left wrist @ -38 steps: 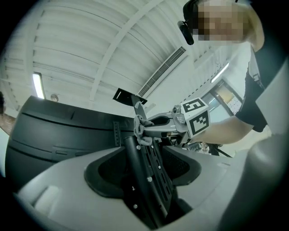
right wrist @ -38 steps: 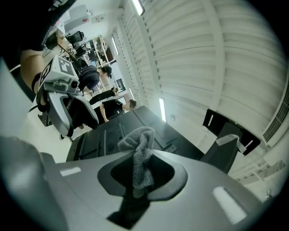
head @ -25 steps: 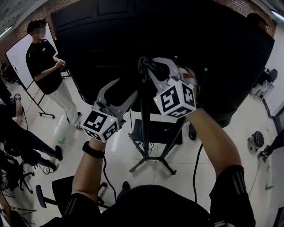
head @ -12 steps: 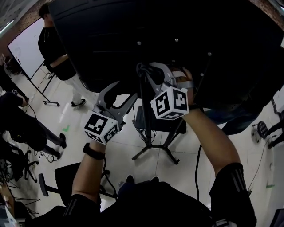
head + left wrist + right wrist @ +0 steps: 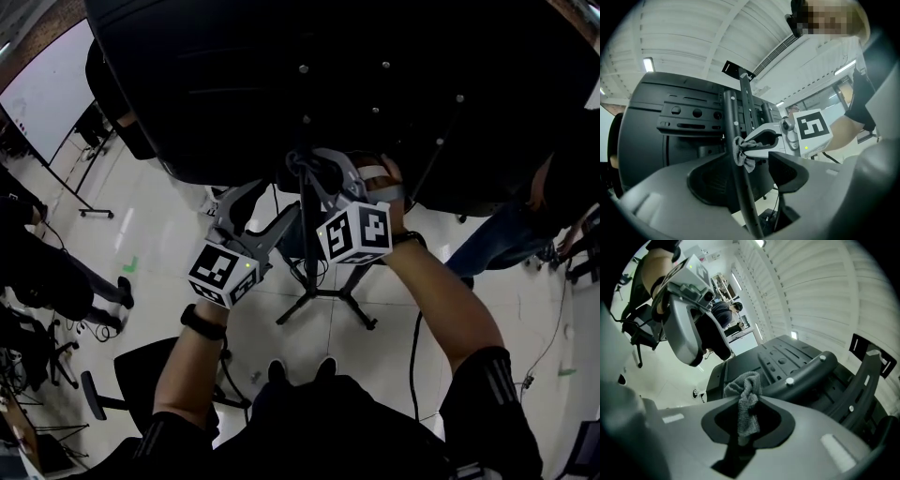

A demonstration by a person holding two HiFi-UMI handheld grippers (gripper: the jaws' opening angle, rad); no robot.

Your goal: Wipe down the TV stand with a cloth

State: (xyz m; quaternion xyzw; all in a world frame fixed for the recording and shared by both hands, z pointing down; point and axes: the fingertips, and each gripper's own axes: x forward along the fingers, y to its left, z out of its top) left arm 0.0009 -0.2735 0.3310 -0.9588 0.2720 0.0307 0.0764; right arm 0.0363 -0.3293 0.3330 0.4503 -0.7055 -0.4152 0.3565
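The TV stand is a black pole on splayed legs, carrying a big black TV seen from behind. My right gripper is shut on a small grey cloth and holds it against the pole just under the TV mount. The left gripper view shows that cloth bunched on the pole. My left gripper stands open just left of the pole. In its own view the pole rises between its fingers; I cannot tell whether they touch it.
A cable hangs by the pole to the glossy white floor. A black office chair stands at the lower left. People stand at the left edge and at the right. A whiteboard is at the upper left.
The head view has tilted, so the TV fills more of the top and hides the person at left. The right gripper keeps the cloth on the pole. The left gripper sits nearer the pole.
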